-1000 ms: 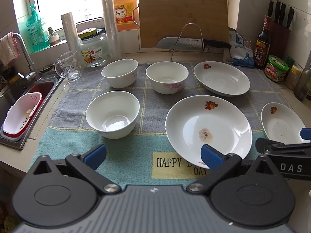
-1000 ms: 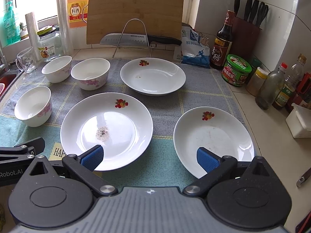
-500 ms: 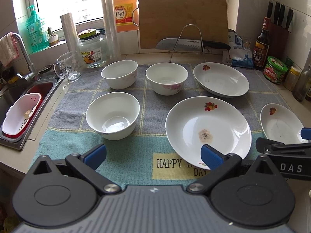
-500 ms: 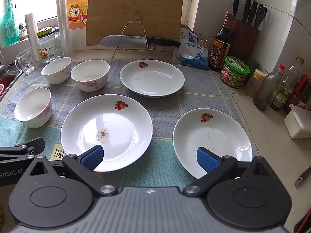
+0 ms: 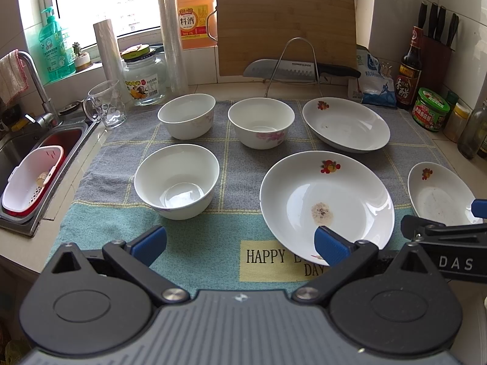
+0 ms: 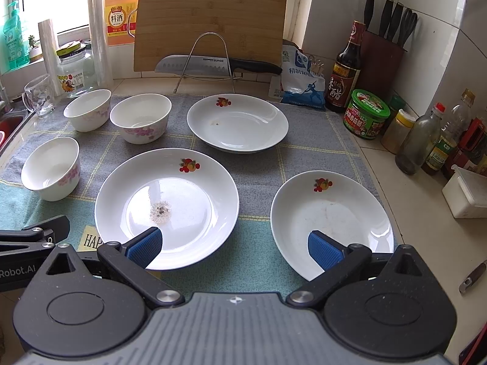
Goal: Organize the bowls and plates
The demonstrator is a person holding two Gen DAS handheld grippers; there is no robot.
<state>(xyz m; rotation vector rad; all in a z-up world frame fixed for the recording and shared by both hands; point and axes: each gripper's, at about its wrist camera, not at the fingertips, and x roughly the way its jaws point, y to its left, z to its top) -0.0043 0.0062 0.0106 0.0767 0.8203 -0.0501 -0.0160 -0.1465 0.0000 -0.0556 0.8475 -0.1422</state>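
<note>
White ceramic covers most of the towel (image 5: 194,240) on the worktop (image 6: 426,237): 3 bowls on the left, 3 plates on the right. The near bowl (image 5: 177,179) stands apart from the 2 rear bowls (image 5: 186,115) (image 5: 261,126), with free cloth between them. The big plate (image 5: 327,200) lies close to the rear plate (image 5: 345,124); the small plate (image 6: 330,222) sits near the towel's right edge, with bottles and jars beyond. Left of the towel is the sink (image 5: 30,152). The left hand-held gripper (image 5: 240,241) and the right hand-held gripper (image 6: 234,248) are both spread wide and empty, low over the near edge. Compared with 1 second ago, both views sit a little closer; no dish has moved.
</note>
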